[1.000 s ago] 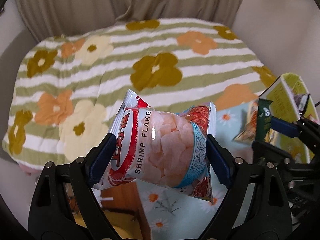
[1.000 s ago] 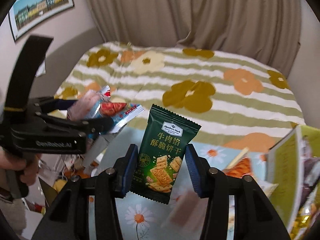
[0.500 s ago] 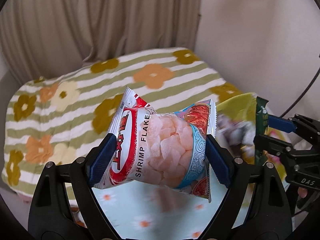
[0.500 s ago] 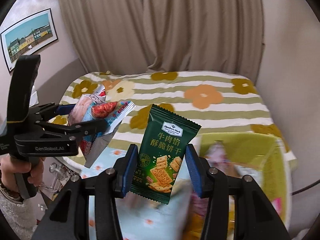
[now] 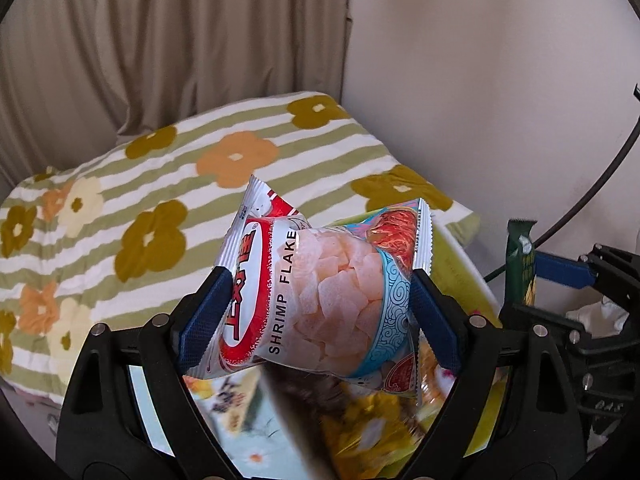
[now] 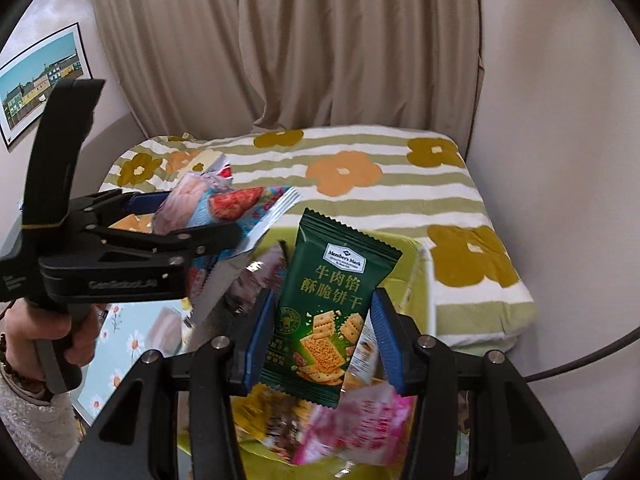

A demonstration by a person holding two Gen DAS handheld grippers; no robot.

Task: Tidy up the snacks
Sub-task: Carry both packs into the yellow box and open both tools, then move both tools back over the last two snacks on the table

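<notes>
My left gripper point(image 5: 316, 312) is shut on a red-and-white shrimp flakes bag point(image 5: 324, 300) and holds it in the air above a yellow-green snack box point(image 5: 464, 264). My right gripper point(image 6: 320, 336) is shut on a dark green Member's Mark cracker packet point(image 6: 328, 304), upright over the same box point(image 6: 404, 268). The left gripper and its bag point(image 6: 224, 216) show at the left of the right wrist view. The green packet point(image 5: 520, 268) shows edge-on at the right of the left wrist view. Blurred snack packets point(image 6: 344, 424) lie in the box.
A bed with a green-striped flowered cover point(image 6: 360, 168) lies behind, with beige curtains point(image 6: 280, 48) beyond it. A light blue daisy-print tabletop point(image 6: 128, 344) is under the box at the left. A black cable point(image 5: 592, 192) curves along the right wall. A framed picture point(image 6: 40, 76) hangs left.
Both grippers have swung right with their packets, from over the blue tabletop to above the yellow-green box. Both grips are unchanged.
</notes>
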